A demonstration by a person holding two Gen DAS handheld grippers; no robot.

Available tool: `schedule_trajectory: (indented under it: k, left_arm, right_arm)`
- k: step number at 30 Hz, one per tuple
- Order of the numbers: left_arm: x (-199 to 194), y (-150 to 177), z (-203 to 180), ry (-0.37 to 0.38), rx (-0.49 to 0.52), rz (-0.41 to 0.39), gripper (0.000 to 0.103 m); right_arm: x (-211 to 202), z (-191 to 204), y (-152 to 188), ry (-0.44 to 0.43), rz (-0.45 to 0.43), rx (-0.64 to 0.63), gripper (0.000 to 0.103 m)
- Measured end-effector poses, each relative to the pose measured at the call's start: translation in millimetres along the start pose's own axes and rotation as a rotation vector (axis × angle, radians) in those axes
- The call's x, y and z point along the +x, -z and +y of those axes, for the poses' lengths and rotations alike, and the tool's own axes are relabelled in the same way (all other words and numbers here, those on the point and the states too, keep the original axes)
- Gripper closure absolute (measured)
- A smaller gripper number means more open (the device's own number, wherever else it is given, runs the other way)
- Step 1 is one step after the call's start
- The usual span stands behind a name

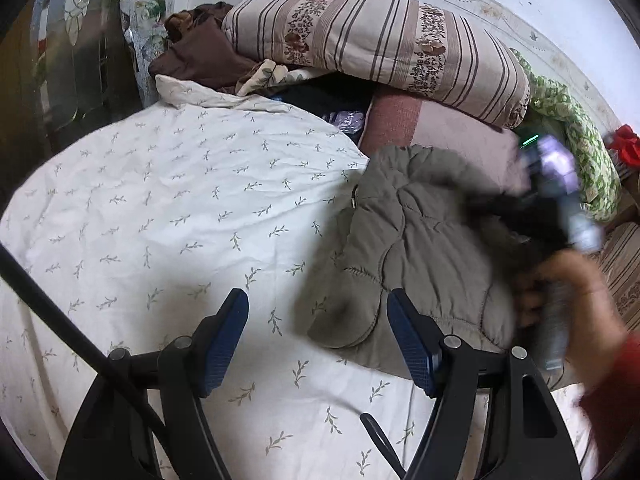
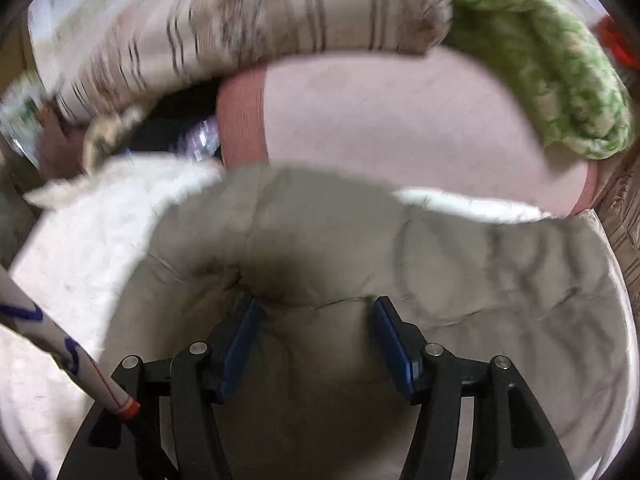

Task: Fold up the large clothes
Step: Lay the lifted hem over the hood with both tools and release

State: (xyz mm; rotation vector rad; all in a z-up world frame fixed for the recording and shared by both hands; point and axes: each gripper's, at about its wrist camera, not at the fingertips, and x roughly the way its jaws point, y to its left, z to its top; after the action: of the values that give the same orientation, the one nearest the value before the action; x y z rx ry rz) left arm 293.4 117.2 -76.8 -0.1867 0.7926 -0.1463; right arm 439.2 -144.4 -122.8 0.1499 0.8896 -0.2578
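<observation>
Item: quilted jacket (image 1: 420,248) on bed (image 1: 160,200), lying right of our open, empty left tongs (image 1: 318,312); our right tongs (image 2: 314,308), nearer, gape directly over it.

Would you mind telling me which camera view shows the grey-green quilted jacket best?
The left wrist view: the quilted jacket is sharp there, with its stitching, zipper pull and crumpled outline on the leaf-print sheet visible. The right wrist view shows the jacket close up but motion-blurred, filling the frame beyond open jaws.
</observation>
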Motion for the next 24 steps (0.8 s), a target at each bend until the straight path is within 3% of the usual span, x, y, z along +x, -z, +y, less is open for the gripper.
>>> schedule_trajectory:
  k: [3, 7, 9, 11, 16, 17, 18, 20, 24]
  left_arm:
    - [4.9, -3.1, 0.9, 0.01, -0.011, 0.01, 0.032]
    - [6.7, -1.4, -2.0, 0.025, -0.004, 0.023, 0.032]
    - [5.6, 0.9, -4.8, 0.03, 0.002, 0.024, 0.032]
    - [3.4, 3.8, -9.2, 0.029, 0.011, 0.022, 0.032]
    - [4.2, 10.7, -19.4, 0.004, 0.04, 0.014, 0.032]
    - [5.9, 11.0, -21.5, 0.001, 0.046, 0.015, 0.032]
    - [7.6, 10.9, -23.3, -0.001, 0.051, 0.014, 0.032]
    - [9.2, 10.7, -25.3, -0.012, 0.055, 0.001, 0.032]
    - [8.2, 13.6, -26.8, -0.032, 0.059, -0.003, 0.032]
  right_arm:
    - [33.4, 20.9, 6.4, 0.107, 0.002, -0.062, 0.03]
    - [17.7, 9.4, -6.2, 0.076, 0.0, -0.054, 0.03]
    - [-13.0, -16.0, -9.9, 0.057, -0.067, -0.017, 0.03]
    - [-29.4, -50.0, -9.1, 0.098, -0.101, 0.013, 0.029]
    - [-7.5, -155.2, 1.1, 0.329, -0.012, 0.128, 0.028]
    - [1.6, -186.2, 8.8, 0.314, 0.018, 0.194, 0.026]
    - [5.5, -209.0, 15.8, 0.243, 0.037, 0.262, 0.027]
    - [-10.2, -231.2, 26.4, 0.163, 0.0, 0.347, 0.034]
    - [-73.9, -231.1, 54.2, 0.122, -0.095, 0.277, 0.033]
